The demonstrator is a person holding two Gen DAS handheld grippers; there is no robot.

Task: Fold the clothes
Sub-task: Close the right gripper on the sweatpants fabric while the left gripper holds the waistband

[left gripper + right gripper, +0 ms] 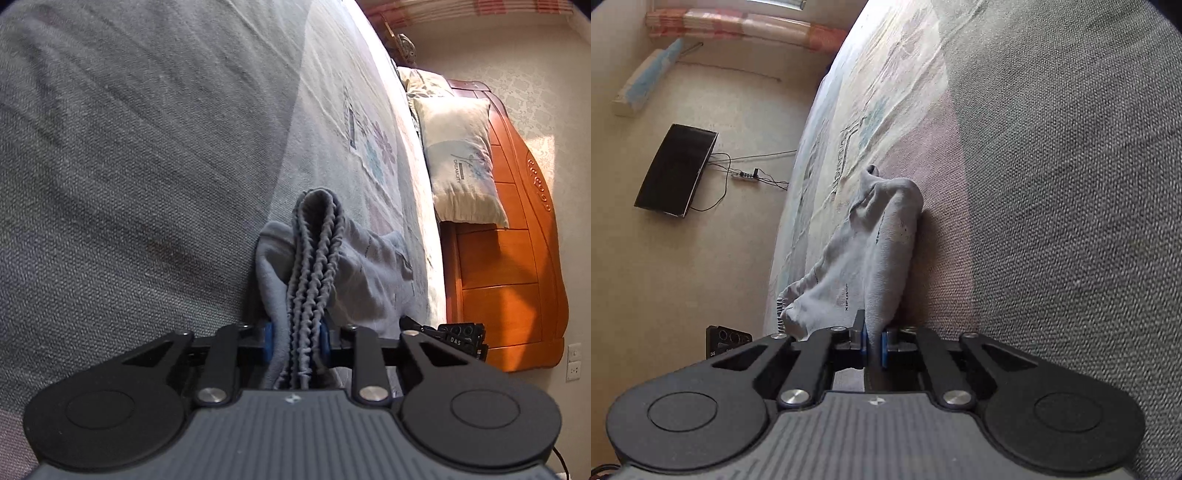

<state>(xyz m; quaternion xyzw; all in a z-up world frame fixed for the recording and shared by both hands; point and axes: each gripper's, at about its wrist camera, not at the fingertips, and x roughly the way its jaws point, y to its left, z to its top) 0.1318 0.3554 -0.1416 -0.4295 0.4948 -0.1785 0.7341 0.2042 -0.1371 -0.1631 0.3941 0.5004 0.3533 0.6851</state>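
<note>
A pale grey garment (871, 258) with a ribbed, gathered band (314, 266) is seen bunched on the grey woven blanket (129, 166) at the edge of the patterned sheet (369, 147). Its long axis runs away from both cameras. The left gripper (297, 341) is clamped on the band, the right gripper (873, 343) on a thin fold. The garment's lower end is hidden behind the gripper bodies; its kind cannot be told

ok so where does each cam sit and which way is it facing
Left wrist: rides the left gripper, looking along its fingers over the bed toward a pillow and wooden headboard.
Right wrist: rides the right gripper, facing across the bed toward a black panel on the floor.
Shared: the grey garment, pinched by both; no hands show.
</note>
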